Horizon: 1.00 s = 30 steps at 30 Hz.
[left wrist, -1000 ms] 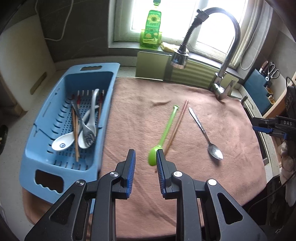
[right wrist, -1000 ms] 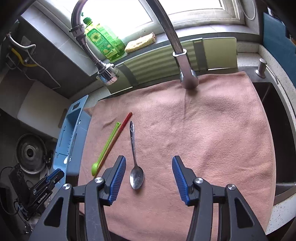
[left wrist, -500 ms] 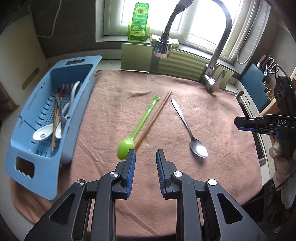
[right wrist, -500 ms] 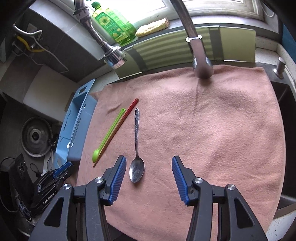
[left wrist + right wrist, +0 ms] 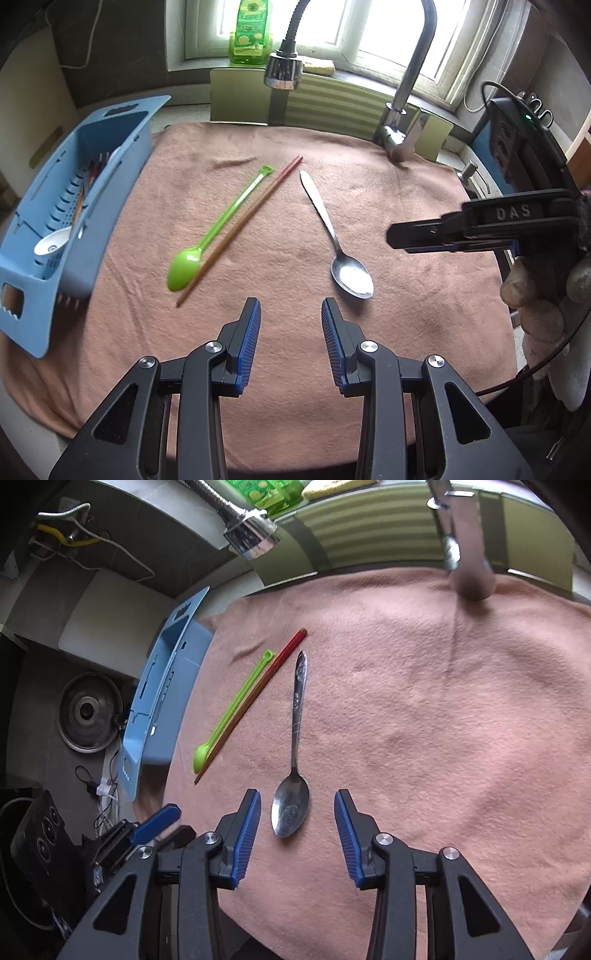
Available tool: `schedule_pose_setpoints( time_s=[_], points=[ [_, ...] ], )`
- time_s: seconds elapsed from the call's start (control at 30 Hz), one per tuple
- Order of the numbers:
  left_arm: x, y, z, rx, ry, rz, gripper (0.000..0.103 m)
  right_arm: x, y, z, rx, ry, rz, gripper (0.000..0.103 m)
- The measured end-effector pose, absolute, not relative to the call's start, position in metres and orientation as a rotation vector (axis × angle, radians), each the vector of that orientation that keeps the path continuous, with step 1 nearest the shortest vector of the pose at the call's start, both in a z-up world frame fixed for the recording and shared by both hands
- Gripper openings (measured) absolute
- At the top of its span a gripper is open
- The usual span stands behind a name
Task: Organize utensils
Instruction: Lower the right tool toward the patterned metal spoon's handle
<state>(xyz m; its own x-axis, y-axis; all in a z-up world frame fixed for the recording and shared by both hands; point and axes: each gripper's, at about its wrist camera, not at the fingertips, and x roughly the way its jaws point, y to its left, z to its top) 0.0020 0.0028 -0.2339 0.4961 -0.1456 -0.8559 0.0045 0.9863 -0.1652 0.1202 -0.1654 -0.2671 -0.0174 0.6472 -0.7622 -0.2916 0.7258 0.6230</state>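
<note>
1. The left gripper (image 5: 290, 314), whose jaws stood nearly together a second ago, now has them spread and still opening, with nothing between them; it hangs over bare towel (image 5: 424, 206).
2. It has slid sideways since then: the green spoon (image 5: 207, 236) and the chopstick (image 5: 240, 230), once straight ahead of its tips, now lie ahead and to its left, touching side by side.
3. The right gripper (image 5: 297, 808) has dropped closer to the towel; its jaws, wider a second ago, are closing but stay apart, and the bowl of the metal spoon (image 5: 293, 760) lies between the blue pads untouched.
4. The metal spoon lies flat, bowl nearest, handle pointing away toward the tap (image 5: 410, 85); it is apart from the green spoon and chopstick.
5. In the left view, the right gripper and the gloved hand (image 5: 543, 295) holding it now fill much more of the right edge than before.
6. The pink-brown towel covers the worktop.
7. The blue rack (image 5: 74, 206) sits on the towel's left edge, farther off to the side than earlier, holding a white spoon (image 5: 53, 242) and other utensils.
8. Beyond stand the tap's spray head (image 5: 282, 70), a ribbed green board (image 5: 332, 107), a green bottle (image 5: 251, 33) on the sill, and the bright window (image 5: 369, 26).
</note>
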Motion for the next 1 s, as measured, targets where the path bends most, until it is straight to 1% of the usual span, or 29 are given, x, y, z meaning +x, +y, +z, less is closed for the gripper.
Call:
schedule_pose_setpoints(
  time_s=[0.1, 0.23, 0.3, 0.53, 0.7, 1.0],
  points=[
    [-0.001, -0.001, -0.237, -0.159, 1.053, -0.082, 0.033, 0.123, -0.159, -0.274, 0.334, 1.435, 0.782, 0.030],
    [-0.005, -0.001, -0.240, -0.177, 1.057, -0.068, 0.033, 0.127, -0.152, -0.283, 0.329, 1.466, 0.778, 0.028],
    [-0.008, 0.001, -0.242, -0.184, 1.060, -0.056, 0.033, 0.128, -0.150, -0.287, 0.323, 1.480, 0.773, 0.024],
    [-0.016, 0.008, -0.243, -0.204, 1.067, -0.027, 0.033, 0.127, -0.140, -0.296, 0.286, 1.512, 0.760, 0.022],
    [-0.020, 0.013, -0.241, -0.215, 1.064, -0.012, 0.033, 0.126, -0.138, -0.304, 0.345, 1.542, 0.759, 0.021],
    [-0.024, 0.021, -0.237, -0.220, 1.057, 0.009, 0.033, 0.117, -0.113, -0.305, 0.347, 1.566, 0.815, 0.021]
  ],
)
